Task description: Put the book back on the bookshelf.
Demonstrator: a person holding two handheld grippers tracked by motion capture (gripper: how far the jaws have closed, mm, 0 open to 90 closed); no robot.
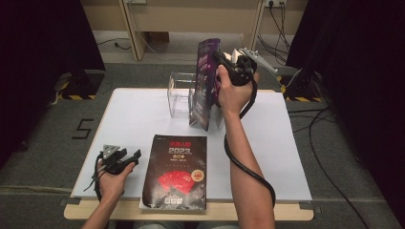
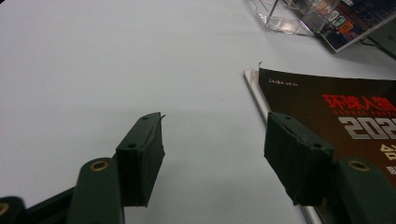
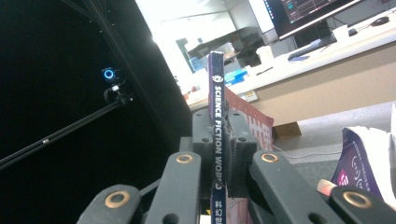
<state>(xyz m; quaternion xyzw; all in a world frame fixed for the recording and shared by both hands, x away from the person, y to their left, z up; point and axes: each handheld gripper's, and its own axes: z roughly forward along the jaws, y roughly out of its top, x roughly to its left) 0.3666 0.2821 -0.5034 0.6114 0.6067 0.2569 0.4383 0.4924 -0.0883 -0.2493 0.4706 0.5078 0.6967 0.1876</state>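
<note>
From above, your right gripper (image 1: 223, 61) holds the purple magazine (image 1: 205, 86) upright over the clear stand (image 1: 180, 95); your left gripper (image 1: 130, 155) rests on the table (image 1: 133, 119). Left gripper view: jaws wide apart, empty. Right gripper view: pads (image 3: 203, 140) clamp its spine.

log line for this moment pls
right tool: shut on purple magazine, upright at clear holder | left tool: open, idle | black magazine: flat

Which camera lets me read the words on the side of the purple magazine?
The right gripper view: the purple magazine has its spine clamped in the right gripper, lettering facing the camera. The high view shows its cover upright; the left gripper view catches a corner.
</note>
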